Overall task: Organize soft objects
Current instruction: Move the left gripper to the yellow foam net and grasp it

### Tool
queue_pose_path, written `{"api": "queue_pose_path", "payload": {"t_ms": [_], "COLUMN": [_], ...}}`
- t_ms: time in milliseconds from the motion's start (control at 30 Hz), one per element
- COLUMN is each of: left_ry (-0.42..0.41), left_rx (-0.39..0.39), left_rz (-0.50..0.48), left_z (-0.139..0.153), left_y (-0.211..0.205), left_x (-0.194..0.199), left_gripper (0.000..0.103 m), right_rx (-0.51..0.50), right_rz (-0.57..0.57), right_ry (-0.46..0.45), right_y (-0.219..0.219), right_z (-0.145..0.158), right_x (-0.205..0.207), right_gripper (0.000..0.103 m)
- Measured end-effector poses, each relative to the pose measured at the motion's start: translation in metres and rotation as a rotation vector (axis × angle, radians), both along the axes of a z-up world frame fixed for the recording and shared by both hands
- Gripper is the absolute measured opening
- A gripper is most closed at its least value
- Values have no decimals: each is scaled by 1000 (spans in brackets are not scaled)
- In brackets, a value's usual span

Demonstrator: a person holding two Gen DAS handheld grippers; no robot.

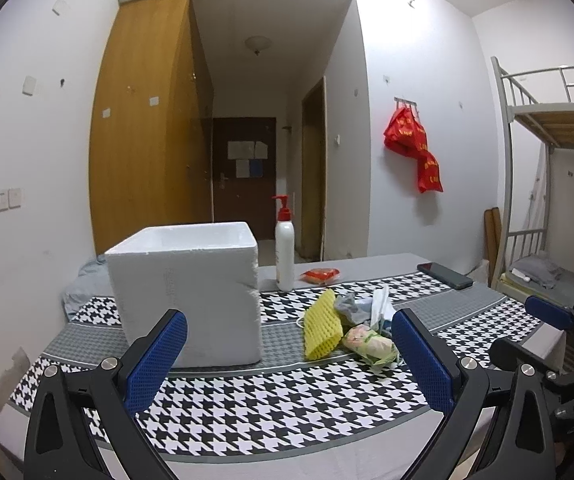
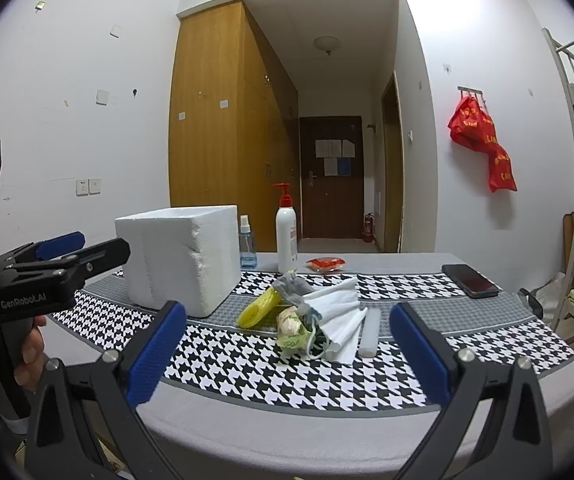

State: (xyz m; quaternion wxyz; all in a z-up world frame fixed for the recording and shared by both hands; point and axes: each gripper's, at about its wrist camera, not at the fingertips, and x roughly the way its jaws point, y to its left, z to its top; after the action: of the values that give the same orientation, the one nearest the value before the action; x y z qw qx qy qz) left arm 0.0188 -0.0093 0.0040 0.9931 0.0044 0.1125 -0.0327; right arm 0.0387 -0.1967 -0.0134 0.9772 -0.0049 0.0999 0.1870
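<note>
Soft objects, a yellow foam net, a grey cloth, a white face mask and a small printed packet, were heaped on the houndstooth tablecloth just right of the open white foam box. The left gripper was held wide open and empty before the box. The right gripper was likewise spread wide, nothing gripped, short of the heap.

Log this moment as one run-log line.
phase: pre-grasp | left gripper: open, empty | right gripper: open, empty | soft pile: on table, untouched | foam box: left of pile
</note>
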Motion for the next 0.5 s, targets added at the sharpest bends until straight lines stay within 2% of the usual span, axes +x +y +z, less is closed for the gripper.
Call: {"api": "queue_pose_path", "payload": {"t_ms": [500], "left_ry": [94], "left_rx": [-2], "left_rz": [-56], "left_z": [1], "left_y": [-13], "left_x": [44], "left_gripper": [102], "right_rx": [-6], "right_rz": [-26], "right_ry": [73], "right_y": [-14], "right_z": [-1], "right_x": [39], "right_gripper": [103]}}
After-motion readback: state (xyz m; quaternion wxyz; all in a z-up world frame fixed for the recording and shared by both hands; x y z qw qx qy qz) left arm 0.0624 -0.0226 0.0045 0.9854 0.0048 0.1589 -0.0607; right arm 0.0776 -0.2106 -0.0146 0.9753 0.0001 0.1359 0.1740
